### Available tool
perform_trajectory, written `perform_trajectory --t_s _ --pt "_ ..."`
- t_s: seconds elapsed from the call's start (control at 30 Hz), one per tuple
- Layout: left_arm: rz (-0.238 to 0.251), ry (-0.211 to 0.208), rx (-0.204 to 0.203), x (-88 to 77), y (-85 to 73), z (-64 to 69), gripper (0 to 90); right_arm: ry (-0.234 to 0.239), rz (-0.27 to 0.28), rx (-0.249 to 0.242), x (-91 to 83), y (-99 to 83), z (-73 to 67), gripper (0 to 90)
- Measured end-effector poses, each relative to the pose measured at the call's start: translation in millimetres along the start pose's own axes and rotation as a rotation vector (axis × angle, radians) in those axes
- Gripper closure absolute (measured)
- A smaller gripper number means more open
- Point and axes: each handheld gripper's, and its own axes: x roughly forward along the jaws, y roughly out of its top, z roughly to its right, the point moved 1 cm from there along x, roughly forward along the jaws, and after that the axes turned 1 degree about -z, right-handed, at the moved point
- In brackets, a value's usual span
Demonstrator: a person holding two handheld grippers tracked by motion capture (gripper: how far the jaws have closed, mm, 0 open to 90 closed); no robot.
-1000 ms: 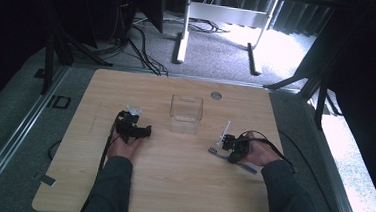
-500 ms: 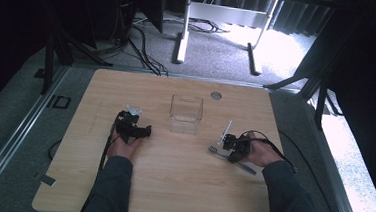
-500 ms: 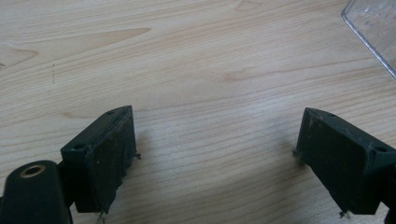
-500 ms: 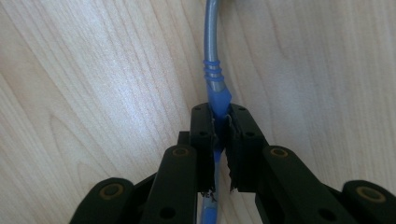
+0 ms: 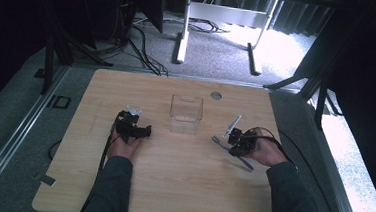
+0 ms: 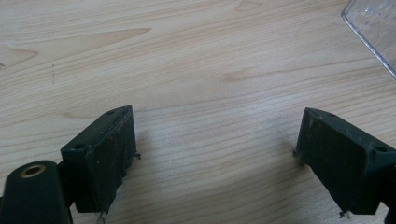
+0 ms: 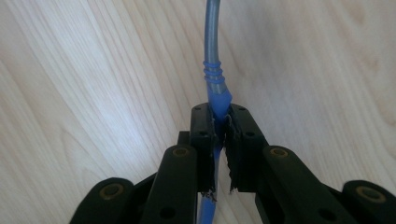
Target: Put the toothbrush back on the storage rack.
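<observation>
The left gripper (image 5: 133, 128) rests on the wooden surface (image 5: 169, 195) left of centre, its fingers (image 6: 100, 156) spread wide with only bare wood between them, grasping nothing. In the left gripper view both fingers are cut off at the bottom edge, and a corner of the clear plastic box (image 6: 373, 28) pokes in at the upper right, the rest of it out of frame. In the high view that box (image 5: 186, 114) stands near the middle of the surface, between the two hands and apart from both; its walls are see-through, and what, if anything, lies inside is hard to make out.

To the right, the right gripper (image 5: 235, 139) is clenched on a blue fork (image 5: 226, 145). In the right gripper view the fingers (image 7: 203, 140) pinch the blue handle (image 7: 217, 100) tightly (the part below the pads is hidden behind them), and the far end runs out past the top edge, so the prongs go unseen there. In the high view the fork is small and thin; its prong end points left, just beside the gripper, and whether it touches the wood I cannot tell. The right hand (image 5: 265, 149) covers the gripper's rear.
</observation>
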Motion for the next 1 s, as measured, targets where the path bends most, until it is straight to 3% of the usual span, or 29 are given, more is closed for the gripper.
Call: perform_trajectory --t_s 0.43,1.0 --pt "0.001 0.000 0.000 0.1 0.0 0.0 12.3 -0.015 0.153 0.060 -24.6 -2.0 3.5 81.6" --pt "0.001 0.000 0.000 0.0 0.0 0.0 12.3 -0.050 0.261 0.121 -37.2 1.8 3.9 81.7"
